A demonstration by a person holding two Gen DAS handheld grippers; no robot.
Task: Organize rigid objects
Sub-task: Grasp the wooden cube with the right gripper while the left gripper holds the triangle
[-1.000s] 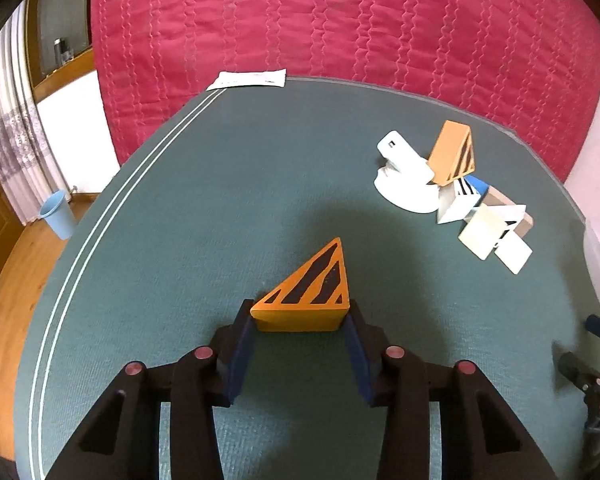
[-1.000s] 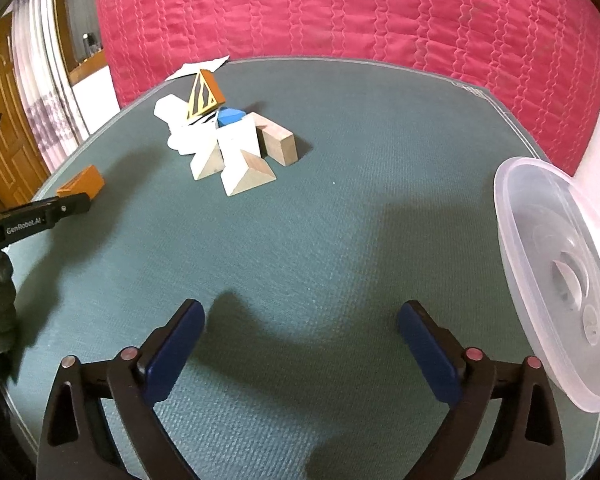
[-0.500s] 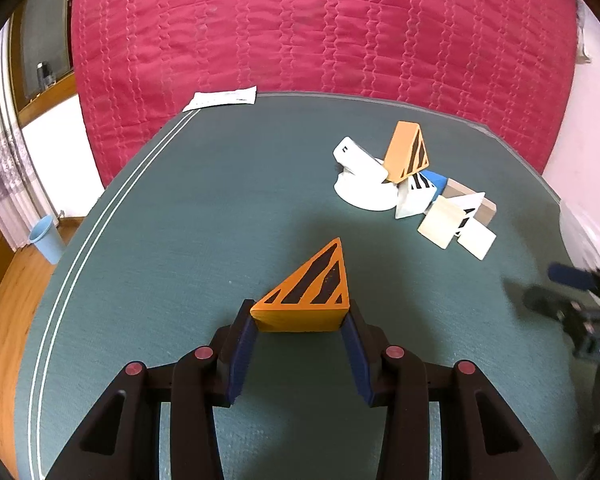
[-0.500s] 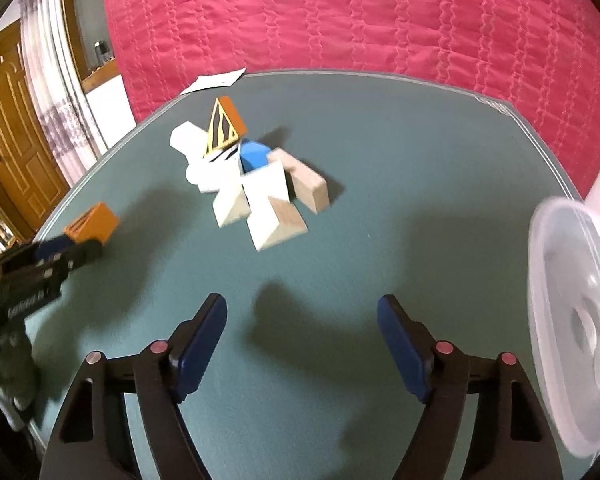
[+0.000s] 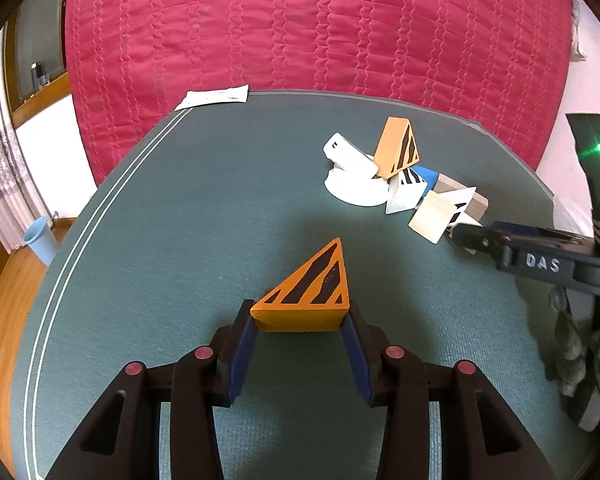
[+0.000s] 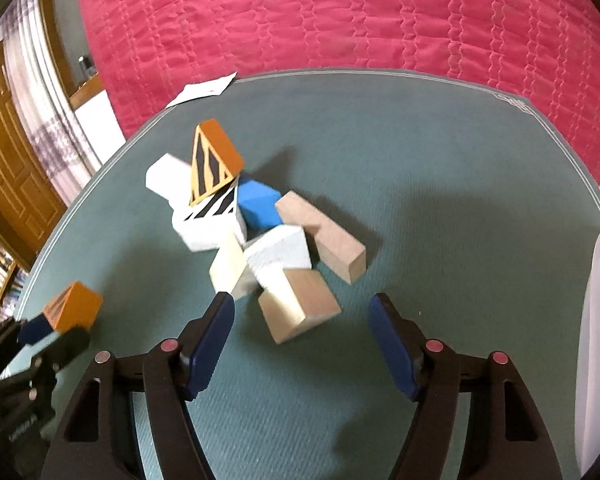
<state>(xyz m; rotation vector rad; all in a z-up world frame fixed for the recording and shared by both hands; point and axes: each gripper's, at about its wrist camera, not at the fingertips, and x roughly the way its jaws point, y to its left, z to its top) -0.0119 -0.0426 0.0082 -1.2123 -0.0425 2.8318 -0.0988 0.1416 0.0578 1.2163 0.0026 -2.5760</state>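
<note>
**Two striped orange wedges, one pile, two tools**

On the left, the left tool [image 5: 300, 322] pinches one orange wedge with black stripes [image 5: 308, 294] between its blue pads [image 5: 240, 354], holding it over the green table [image 5: 180, 240]. In the right wrist view the same wedge shows at the far left, blurred, in that tool's tip.

Toward the middle lies the pile of blocks [image 6: 256, 232]. A second orange striped wedge [image 6: 214, 164] stands tilted on top at the back, leaning on a white block [image 6: 166, 178]. Below it sits one white wedge with black stripes [image 6: 214, 210], and just beside that one blue block [image 6: 258, 206]. There are two plain wooden blocks: a long one [image 6: 324, 240] lying to the right of the blue, and a shorter one [image 6: 300, 308] at the near edge. One white square block [image 6: 280, 254] rests on the shorter one, and one pale wedge [image 6: 230, 266] lies to its left. More white pieces sit underneath; their number cannot be told.

The right tool [image 6: 300, 334] hangs just before the pile with its jaws apart, having just been closing; the shorter wooden block lies between the fingertips, not touched by either pad.

At the far right edge one clear plastic container [image 6: 598, 340] stands on the table.

The table top is covered in green cloth with a pale border line. One white paper sheet [image 5: 214, 96] lies at its far edge. Behind is a quilted red cover [image 5: 320, 28]. At left are a wooden door [image 6: 8, 152], a curtain [image 5: 0, 168], wooden flooring and one light blue bin [image 5: 40, 238].
</note>
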